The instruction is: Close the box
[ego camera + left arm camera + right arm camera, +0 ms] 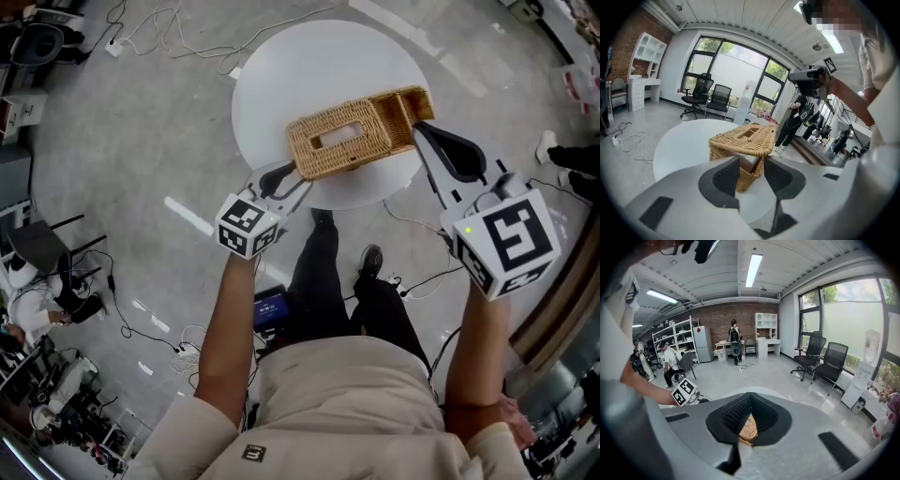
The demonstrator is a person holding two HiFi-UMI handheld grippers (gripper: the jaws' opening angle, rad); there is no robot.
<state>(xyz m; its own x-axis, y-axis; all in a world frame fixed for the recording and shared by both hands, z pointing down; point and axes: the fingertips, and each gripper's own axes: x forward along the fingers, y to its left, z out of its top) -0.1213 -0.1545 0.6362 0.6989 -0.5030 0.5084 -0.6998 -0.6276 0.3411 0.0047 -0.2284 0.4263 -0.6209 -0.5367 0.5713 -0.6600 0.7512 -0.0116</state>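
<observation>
A wicker box [401,111] stands on the round white table [281,75]. Its slotted lid [337,139] lies on top, shifted toward the left end, so the box's right end shows uncovered. My left gripper [292,178] is at the box's near left corner, open, and that corner [749,171] shows between its pads. My right gripper [418,126] is at the near right corner. Its pads are closed to a thin slit with a sliver of wicker [749,427] held in it.
The table's near edge [352,202] lies just under both grippers. The person's legs and shoes [370,258] are below it. Cables [159,37] trail over the grey floor. Office chairs [699,91] stand by the windows, and people stand farther back in the room.
</observation>
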